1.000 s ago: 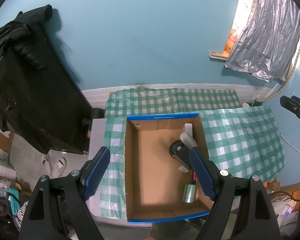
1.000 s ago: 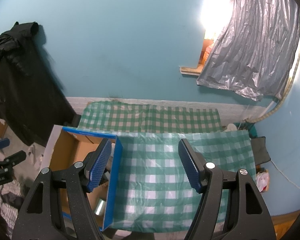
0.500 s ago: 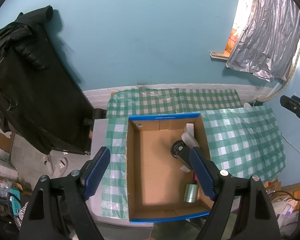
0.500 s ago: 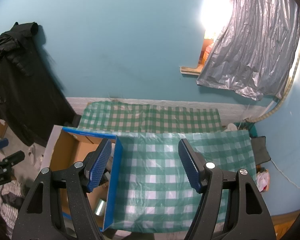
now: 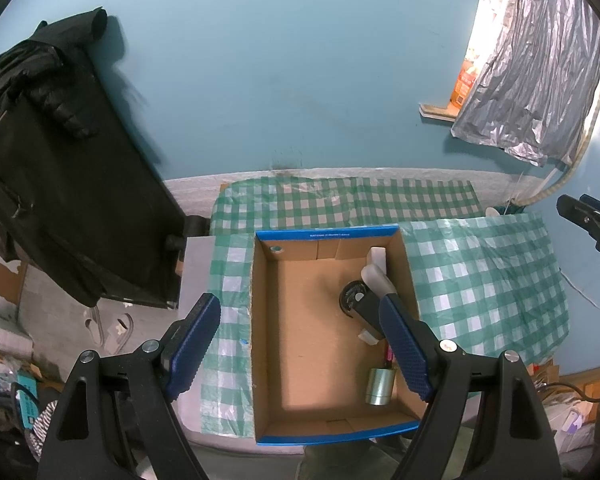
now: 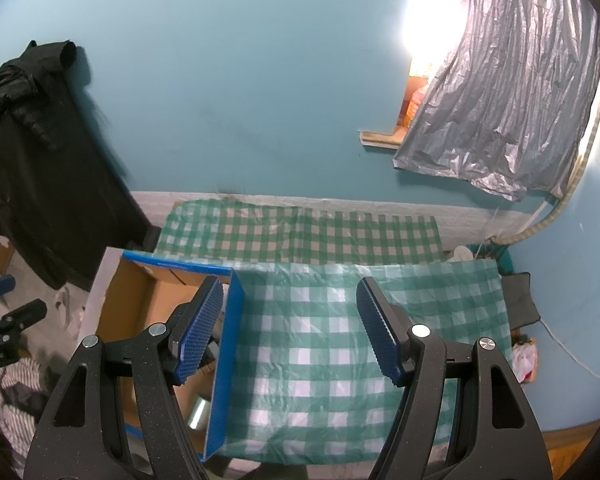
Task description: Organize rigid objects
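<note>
An open cardboard box with blue rims (image 5: pixel 327 235) stands on the green checked tablecloth (image 5: pixel 480 280). Along its right side lie a black round tool with a white handle (image 5: pixel 358 294), a small metal cylinder (image 5: pixel 380 386) and a pink item (image 5: pixel 389 354). My left gripper (image 5: pixel 300 344) hovers above the box, open and empty. My right gripper (image 6: pixel 290 330) is open and empty above the cloth, right of the box (image 6: pixel 224 344). The cylinder also shows in the right wrist view (image 6: pixel 199 414).
A black coat (image 5: pixel 48 168) hangs at the left over a cluttered floor. A silver curtain (image 5: pixel 532 72) and a wooden shelf (image 5: pixel 436 112) are on the blue wall at the right. The right gripper's tip (image 5: pixel 588 220) shows at the right edge.
The left wrist view has shifted slightly, so the box sits a little further right in the frame. The right gripper has hardly moved. Both stay open.
</note>
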Motion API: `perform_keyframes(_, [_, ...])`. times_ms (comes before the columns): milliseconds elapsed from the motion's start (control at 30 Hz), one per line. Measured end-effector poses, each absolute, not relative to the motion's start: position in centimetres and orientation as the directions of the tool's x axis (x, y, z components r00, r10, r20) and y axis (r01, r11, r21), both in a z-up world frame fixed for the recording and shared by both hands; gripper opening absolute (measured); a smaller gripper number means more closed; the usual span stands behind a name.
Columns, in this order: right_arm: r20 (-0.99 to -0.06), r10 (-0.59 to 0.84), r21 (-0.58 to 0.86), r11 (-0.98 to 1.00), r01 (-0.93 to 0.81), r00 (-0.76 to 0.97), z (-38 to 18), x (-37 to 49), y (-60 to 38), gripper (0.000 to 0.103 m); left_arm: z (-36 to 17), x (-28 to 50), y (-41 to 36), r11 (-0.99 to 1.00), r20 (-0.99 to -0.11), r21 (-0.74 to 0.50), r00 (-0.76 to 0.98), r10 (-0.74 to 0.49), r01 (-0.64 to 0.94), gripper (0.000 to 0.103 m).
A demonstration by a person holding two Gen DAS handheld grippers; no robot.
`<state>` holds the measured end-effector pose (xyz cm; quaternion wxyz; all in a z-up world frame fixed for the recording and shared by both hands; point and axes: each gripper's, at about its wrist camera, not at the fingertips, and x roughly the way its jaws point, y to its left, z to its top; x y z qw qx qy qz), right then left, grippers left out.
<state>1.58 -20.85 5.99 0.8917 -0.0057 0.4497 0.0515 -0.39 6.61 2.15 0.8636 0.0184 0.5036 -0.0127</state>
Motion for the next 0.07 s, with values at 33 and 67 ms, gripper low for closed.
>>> perform_keyframes(33, [-0.802, 0.086, 0.036, 0.995, -0.096, 0.591, 6.00, 1.61, -20.84, 0.069, 2.19, -0.43, 6.55, 0.999, -0.870, 0.020, 0.493, -0.002, 0.039, 0.083])
perform_keyframes(67, [-0.802, 0.088, 0.037, 0.995, -0.097, 0.590, 6.00, 1.60, -20.85, 0.069, 2.22, -0.46, 6.49, 0.999, -0.870, 0.019, 0.492, -0.002, 0.037, 0.083])
